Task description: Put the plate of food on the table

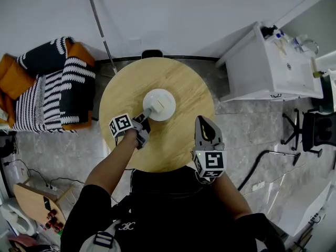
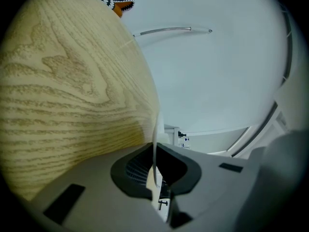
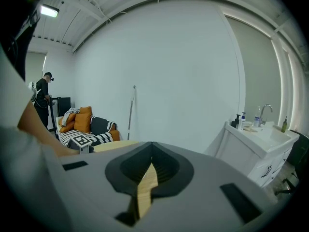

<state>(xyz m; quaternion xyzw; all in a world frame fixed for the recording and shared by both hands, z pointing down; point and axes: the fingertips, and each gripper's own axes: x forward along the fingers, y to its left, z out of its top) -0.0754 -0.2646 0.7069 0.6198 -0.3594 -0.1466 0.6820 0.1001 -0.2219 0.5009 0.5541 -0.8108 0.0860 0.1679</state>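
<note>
A white plate [image 1: 159, 104] with a pale piece of food [image 1: 157, 104] rests near the middle of the round wooden table [image 1: 178, 146]. My left gripper [image 1: 145, 114] is shut on the plate's near-left rim. In the left gripper view that rim [image 2: 155, 144] shows edge-on as a thin white line pinched between the jaws of the left gripper [image 2: 156, 151], with the tabletop [image 2: 63, 95] filling the left side. My right gripper [image 1: 202, 121] hovers over the table's near-right part, shut and holding nothing. In the right gripper view the right gripper [image 3: 150, 146] has its jaws meeting, with only wood showing through the slit.
A sofa [image 1: 47, 91] with striped and orange cushions stands to the left. A white sink cabinet [image 1: 273, 67] and a black chair [image 1: 315, 131] are at the right. A dark chair back [image 1: 152, 53] touches the table's far edge. A person [image 3: 43, 93] stands far off.
</note>
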